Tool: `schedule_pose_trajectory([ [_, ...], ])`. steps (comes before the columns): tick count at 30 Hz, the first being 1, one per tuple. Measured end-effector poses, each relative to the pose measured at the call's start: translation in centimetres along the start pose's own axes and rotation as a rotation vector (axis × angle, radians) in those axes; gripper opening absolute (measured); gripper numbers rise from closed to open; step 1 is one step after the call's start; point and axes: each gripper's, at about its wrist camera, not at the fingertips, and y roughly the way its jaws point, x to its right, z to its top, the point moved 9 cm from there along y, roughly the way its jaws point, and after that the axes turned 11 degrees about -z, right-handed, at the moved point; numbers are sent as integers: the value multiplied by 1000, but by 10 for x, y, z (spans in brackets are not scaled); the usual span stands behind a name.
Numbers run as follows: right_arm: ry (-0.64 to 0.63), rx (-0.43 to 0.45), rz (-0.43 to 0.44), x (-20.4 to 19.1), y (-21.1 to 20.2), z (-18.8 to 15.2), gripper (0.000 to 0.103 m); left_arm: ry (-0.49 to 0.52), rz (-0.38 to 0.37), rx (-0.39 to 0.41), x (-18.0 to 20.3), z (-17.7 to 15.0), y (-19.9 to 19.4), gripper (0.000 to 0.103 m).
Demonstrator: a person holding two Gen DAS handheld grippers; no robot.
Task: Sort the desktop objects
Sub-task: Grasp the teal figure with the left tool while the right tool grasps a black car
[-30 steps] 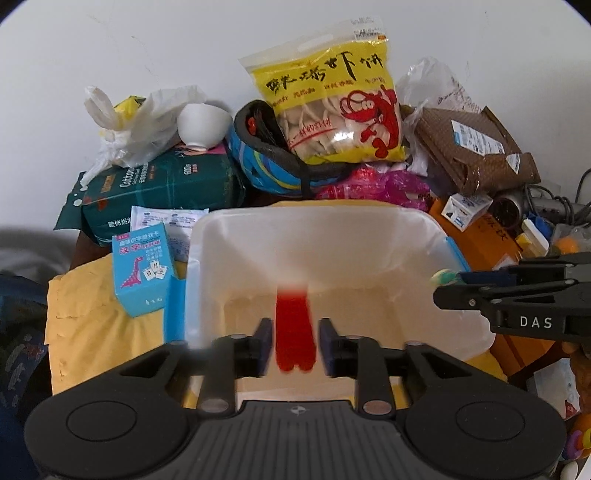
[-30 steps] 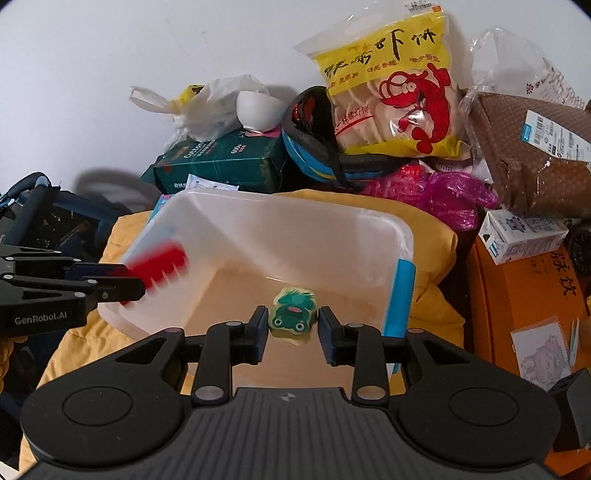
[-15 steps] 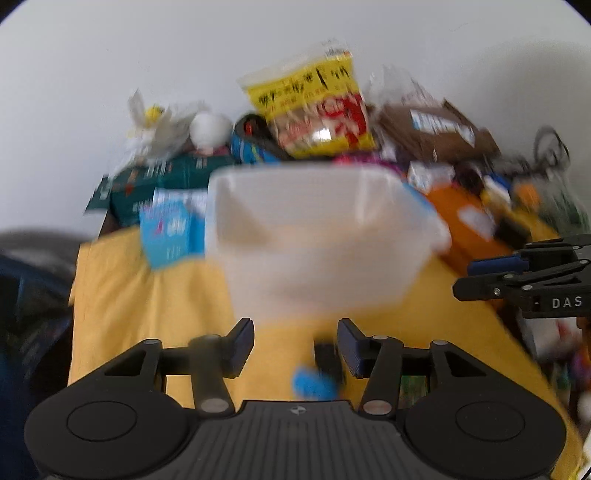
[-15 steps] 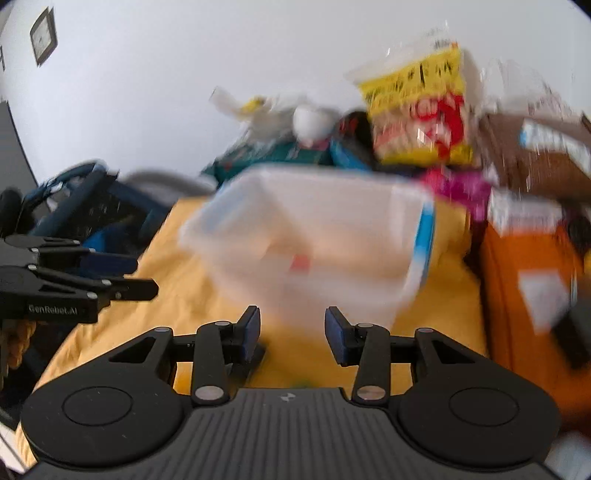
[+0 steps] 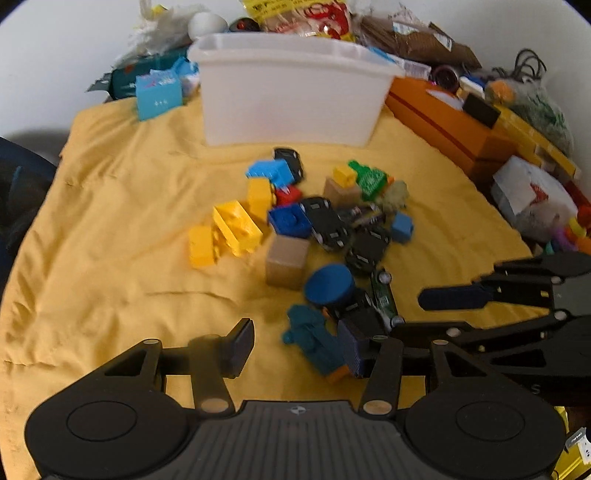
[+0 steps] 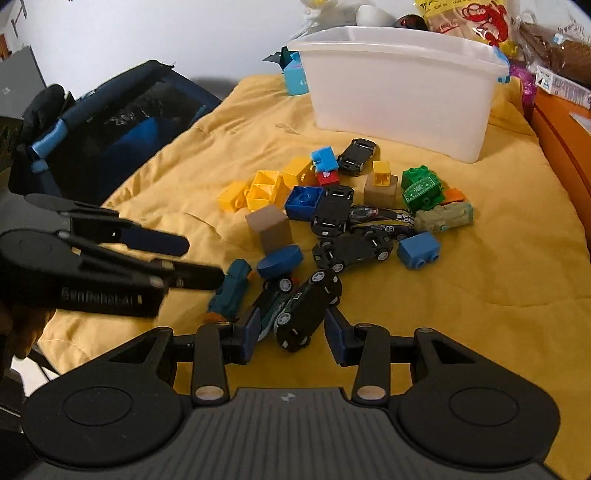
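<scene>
- Where the yellow cloth dips at its middle, lying in a loose heap: toy cars and building blocks, well short of the white plastic bin standing upright at the cloth's far edge.
- Hovering low over the near end of that heap with fingers spread wide: the right gripper, a black toy car lying between its pads, contact impossible to judge.
- Hanging just beside it with fingers likewise spread and empty: the left gripper, a teal toy lying between and just ahead of its fingers.
- Appearing only in the right wrist view: a dark blue bag or chair off the cloth's left edge, and the left gripper's side lettering.
- Appearing only in the left wrist view: an orange box and assorted clutter running along the right side.
- Blurring in the left wrist view: the heap's finer details, so individual cars staying hard to separate.
- Hiding behind its near wall: the bin's interior, in both views.
- Getting cropped at the top edge: a yellow snack bag behind the bin.
</scene>
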Motion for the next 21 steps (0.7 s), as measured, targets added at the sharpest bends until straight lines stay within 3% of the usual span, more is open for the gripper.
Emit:
schedule_pose_trajectory([
  [2, -16, -8, -29, 1, 5, -2, 43, 17, 2, -25, 2, -11, 9, 54],
  [4, -43, -6, -71, 6, 8, -6, 43, 19, 10, -17, -1, -15, 11, 60],
  [10, -63, 11, -130, 18, 0, -9, 45, 27, 88, 2, -17, -15, -6, 59],
  [17, -24, 7, -126, 9, 5, -4, 45, 8, 16, 6, 3, -9, -1, 59],
  [21, -28, 3, -140, 7, 14, -3, 45, 17, 35, -35, 5, -18, 12, 61],
])
